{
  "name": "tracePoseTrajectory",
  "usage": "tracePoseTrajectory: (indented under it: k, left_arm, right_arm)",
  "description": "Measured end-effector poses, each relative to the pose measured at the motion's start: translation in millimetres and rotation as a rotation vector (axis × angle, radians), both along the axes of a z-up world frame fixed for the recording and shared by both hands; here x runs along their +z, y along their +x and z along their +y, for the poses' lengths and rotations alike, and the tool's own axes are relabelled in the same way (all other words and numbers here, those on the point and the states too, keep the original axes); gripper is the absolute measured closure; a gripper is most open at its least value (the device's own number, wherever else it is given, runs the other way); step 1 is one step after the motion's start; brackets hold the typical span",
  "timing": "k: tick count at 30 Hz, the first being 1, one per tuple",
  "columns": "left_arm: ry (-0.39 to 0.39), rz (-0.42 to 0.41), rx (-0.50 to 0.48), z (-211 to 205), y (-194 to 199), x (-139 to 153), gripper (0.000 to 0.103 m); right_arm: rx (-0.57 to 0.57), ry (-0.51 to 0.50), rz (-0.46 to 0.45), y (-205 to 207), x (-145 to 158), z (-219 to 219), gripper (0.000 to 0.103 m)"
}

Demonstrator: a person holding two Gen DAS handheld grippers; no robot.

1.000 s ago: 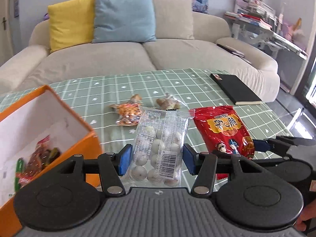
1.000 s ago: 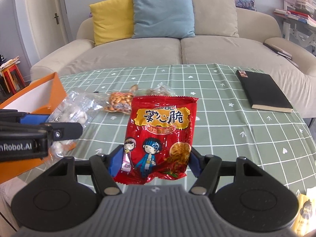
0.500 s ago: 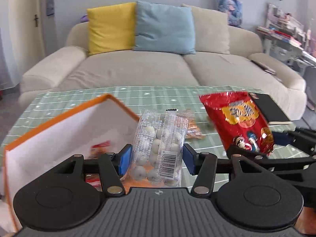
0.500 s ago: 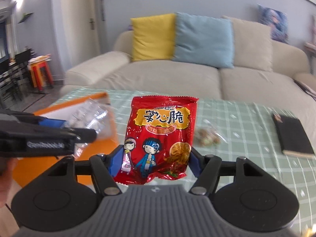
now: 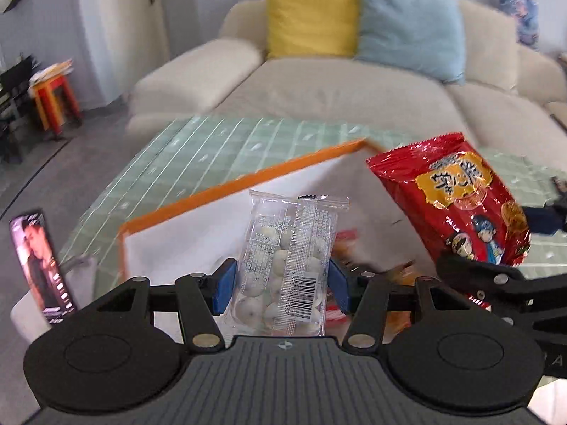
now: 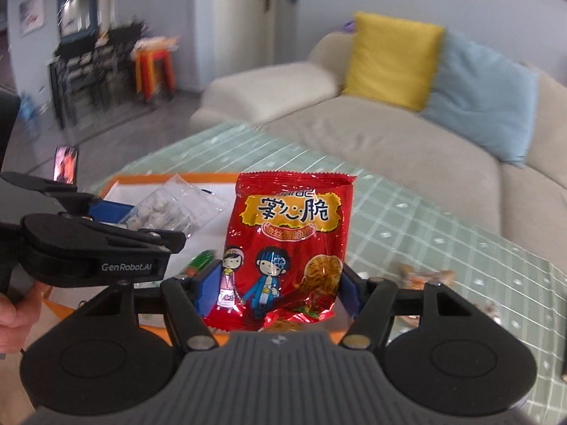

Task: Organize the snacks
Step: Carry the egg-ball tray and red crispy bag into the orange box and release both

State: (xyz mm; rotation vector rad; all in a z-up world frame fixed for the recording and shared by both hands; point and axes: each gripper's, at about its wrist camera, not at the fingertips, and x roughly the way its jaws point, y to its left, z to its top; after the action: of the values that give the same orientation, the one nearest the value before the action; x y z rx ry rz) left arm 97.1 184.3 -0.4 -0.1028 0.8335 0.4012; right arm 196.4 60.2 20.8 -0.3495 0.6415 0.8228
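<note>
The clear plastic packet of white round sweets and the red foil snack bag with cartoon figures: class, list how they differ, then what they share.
1. The clear plastic packet of white round sweets shows its contents; the red foil snack bag with cartoon figures is opaque.
2. The packet is narrower; the bag wider.
3. The left gripper holds the packet; the right gripper holds the bag.
Shared: both are clamped upright over the orange-rimmed box.

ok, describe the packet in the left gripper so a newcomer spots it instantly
Find the orange-rimmed box on the green checked tablecloth. Over its white interior, the left gripper pinches a clear packet upright. Unlike the red noodle bag beside it, it is see-through, showing pale round balls and a barcode.
</note>
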Motion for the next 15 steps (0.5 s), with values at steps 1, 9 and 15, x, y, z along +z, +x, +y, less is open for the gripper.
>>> tracePoseTrajectory:
  k: [1,9,15]
  left_arm:
    - [0.005,0.022,0.012,5,-1,-3,0.04]
    - [0.088,0.164,0.03,28,9,-26,0.04]
    - [0.161,0.255,-0.007,23,22,-43,0.039]
  right_arm:
    - [0.013,-0.023,0.011,3,-2,9,0.038]
    - [0.084,-0.192,0.104,34,-30,62,0.038]
    - [0.083,-0.276,0.128,42,-47,90,0.038]
